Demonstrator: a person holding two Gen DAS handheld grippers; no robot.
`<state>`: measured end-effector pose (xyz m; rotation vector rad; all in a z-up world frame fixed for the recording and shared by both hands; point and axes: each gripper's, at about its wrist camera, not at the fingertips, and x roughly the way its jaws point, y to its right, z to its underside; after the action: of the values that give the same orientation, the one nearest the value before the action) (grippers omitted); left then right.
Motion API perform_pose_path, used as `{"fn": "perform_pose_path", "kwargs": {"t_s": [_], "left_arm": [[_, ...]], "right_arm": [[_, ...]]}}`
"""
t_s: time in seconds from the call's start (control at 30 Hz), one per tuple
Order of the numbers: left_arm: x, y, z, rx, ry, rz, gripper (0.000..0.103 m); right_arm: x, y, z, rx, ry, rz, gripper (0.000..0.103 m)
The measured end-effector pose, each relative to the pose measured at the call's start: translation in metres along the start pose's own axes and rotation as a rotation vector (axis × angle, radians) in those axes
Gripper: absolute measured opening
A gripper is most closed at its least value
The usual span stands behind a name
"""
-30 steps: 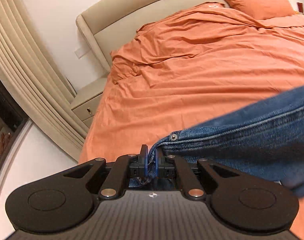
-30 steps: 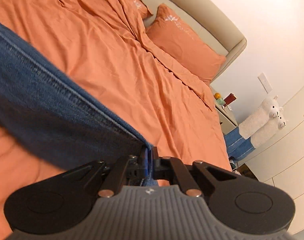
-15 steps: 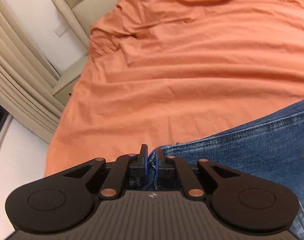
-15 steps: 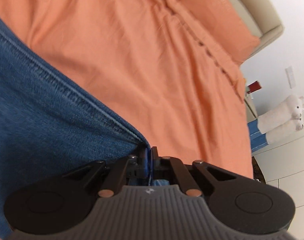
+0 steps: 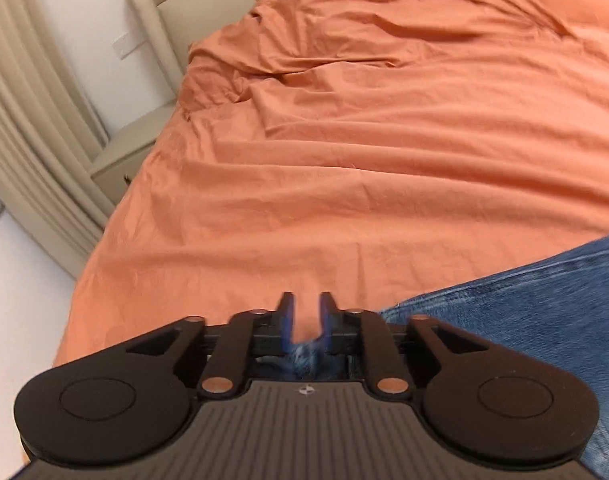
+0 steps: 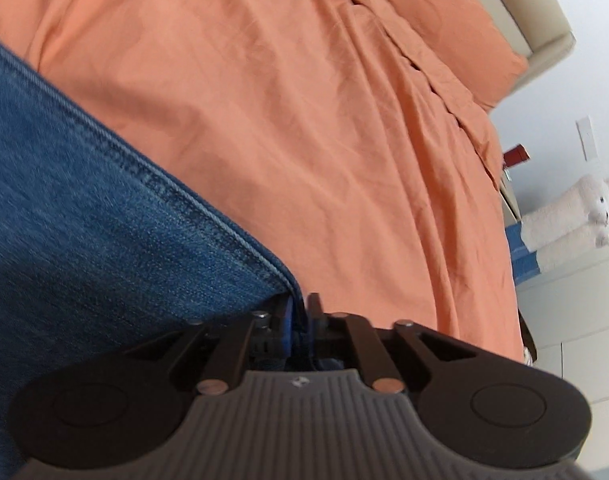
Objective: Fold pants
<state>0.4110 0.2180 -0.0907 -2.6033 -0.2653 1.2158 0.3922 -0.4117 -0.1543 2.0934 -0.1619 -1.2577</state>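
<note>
Denim pants [image 6: 104, 240] on orange bedsheet [image 5: 364, 180] | left gripper [image 5: 304, 312] parted, released | right gripper [image 6: 300, 312] clamps waistband

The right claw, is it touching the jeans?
Touching. In the right wrist view, the right claw is nearly shut, with the corner of the jeans pinched between its fingers.

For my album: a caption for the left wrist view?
Left hand-held gripper open, blue jeans lying on the orange bedspread.
</note>
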Motion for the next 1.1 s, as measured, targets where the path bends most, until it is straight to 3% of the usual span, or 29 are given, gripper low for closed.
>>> {"fn": "perform_pose_path", "kwargs": {"t_s": [0.03, 0.07, 0.23, 0.33, 0.47, 0.6, 0.8, 0.9, 0.93, 1.03, 1.1], "left_arm": [[-0.006, -0.006, 0.002, -0.027, 0.003, 0.012, 0.036], [-0.012, -0.011, 0.005, -0.052, 0.007, 0.025, 0.042], [-0.04, -0.017, 0.029, -0.074, 0.024, 0.094, 0.042], [-0.05, -0.006, 0.048, -0.08, 0.025, 0.137, 0.042], [-0.041, 0.013, 0.069, -0.053, -0.012, 0.117, 0.034], [-0.023, 0.015, 0.077, -0.098, -0.052, 0.102, 0.033], [-0.011, 0.021, 0.076, -0.097, -0.093, 0.067, 0.034], [-0.009, 0.025, 0.075, -0.089, -0.109, 0.051, 0.034], [-0.009, 0.027, 0.074, -0.085, -0.113, 0.046, 0.034], [-0.006, 0.031, 0.074, -0.071, -0.122, 0.03, 0.034], [-0.005, 0.034, 0.075, -0.063, -0.122, 0.019, 0.034]], "right_arm": [[-0.007, 0.002, 0.001, 0.017, 0.007, 0.004, 0.031], [-0.016, 0.004, 0.005, 0.036, 0.021, -0.001, 0.035], [-0.053, 0.034, 0.032, 0.239, 0.039, -0.034, 0.035], [-0.071, 0.068, 0.065, 0.453, 0.029, -0.095, 0.035], [-0.084, 0.112, 0.127, 0.788, 0.008, -0.174, 0.035], [-0.077, 0.124, 0.182, 1.083, -0.003, -0.293, 0.035], [-0.034, 0.108, 0.208, 1.354, 0.011, -0.428, 0.034], [-0.012, 0.111, 0.219, 1.469, 0.015, -0.454, 0.017], [-0.008, 0.113, 0.222, 1.501, 0.023, -0.461, 0.004], [-0.02, 0.128, 0.217, 1.496, 0.073, -0.48, 0.0], [-0.054, 0.139, 0.203, 1.4, 0.199, -0.439, 0.0]]}}
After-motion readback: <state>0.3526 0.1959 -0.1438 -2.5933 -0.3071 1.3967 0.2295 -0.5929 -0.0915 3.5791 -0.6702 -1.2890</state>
